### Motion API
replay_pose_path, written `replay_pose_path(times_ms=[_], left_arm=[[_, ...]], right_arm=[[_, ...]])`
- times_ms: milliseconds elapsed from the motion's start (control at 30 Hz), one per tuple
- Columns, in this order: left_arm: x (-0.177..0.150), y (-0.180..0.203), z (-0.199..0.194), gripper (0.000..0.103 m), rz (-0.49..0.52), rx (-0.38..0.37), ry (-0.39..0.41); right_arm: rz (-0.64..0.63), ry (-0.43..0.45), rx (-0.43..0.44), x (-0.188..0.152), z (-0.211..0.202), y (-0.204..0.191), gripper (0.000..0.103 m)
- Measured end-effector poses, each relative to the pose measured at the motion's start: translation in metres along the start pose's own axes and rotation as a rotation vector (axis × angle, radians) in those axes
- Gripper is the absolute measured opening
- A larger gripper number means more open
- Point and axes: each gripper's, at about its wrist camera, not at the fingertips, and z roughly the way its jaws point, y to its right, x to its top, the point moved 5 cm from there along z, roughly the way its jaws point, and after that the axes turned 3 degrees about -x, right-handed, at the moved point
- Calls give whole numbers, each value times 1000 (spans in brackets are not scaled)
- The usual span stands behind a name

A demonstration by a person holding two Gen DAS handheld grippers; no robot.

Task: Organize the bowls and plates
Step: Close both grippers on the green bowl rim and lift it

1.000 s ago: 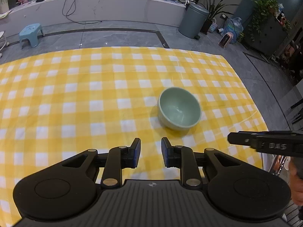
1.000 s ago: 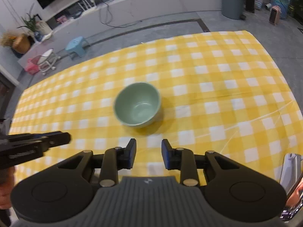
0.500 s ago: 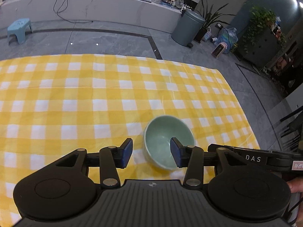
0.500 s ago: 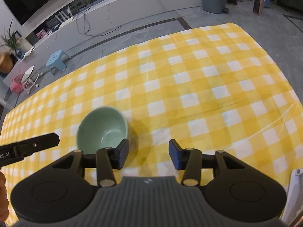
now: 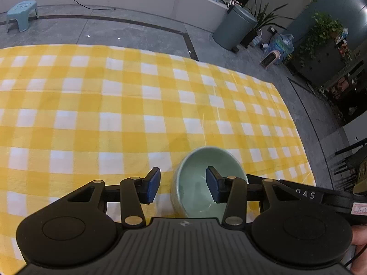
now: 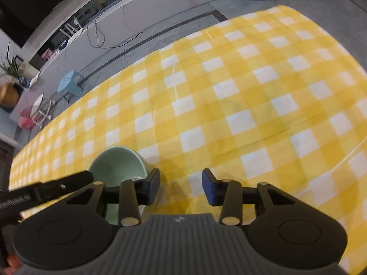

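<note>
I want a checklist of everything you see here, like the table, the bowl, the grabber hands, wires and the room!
Surface: yellow-and-white checked tablecloth, some creases.
Job's things: one pale green bowl, upright and empty, near the cloth's front edge; no plates seen.
Clutter: nothing seen on the cloth.
Grippers: left gripper open, straddling the bowl's left wall, right finger inside the bowl; right gripper open, straddling the bowl's right wall, left finger over the bowl.
Cables: black cable trailing down the grey ledge onto the floor.
Surroundings: blue stool, grey bin, potted plants, small heater.
</note>
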Motion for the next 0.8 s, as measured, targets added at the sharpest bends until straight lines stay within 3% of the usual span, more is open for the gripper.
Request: replay_pose_path(times_ms=[133,200,333,467,567,800], left_arm=[[-2,-1,2,48,18,-10,-15],[-3,-2,3,40,36,1,-26],[-8,-4,12,31,46,30,-61],[-15,-2,20,24,68,51,-99],[-16,2,22,17,97,60,-103],[-16,7,25,14,118,114,-105]], right_arm=[[43,46,50,4,-12,1,37],[39,64,68,5,-18,-3,37],[-38,9,64,-6,-8,-22,36],[-85,-45,17,-18,12,-30,22],[-62,-78,16,-21,23,-29,20],[-71,-78,4,-23,29,-34,15]])
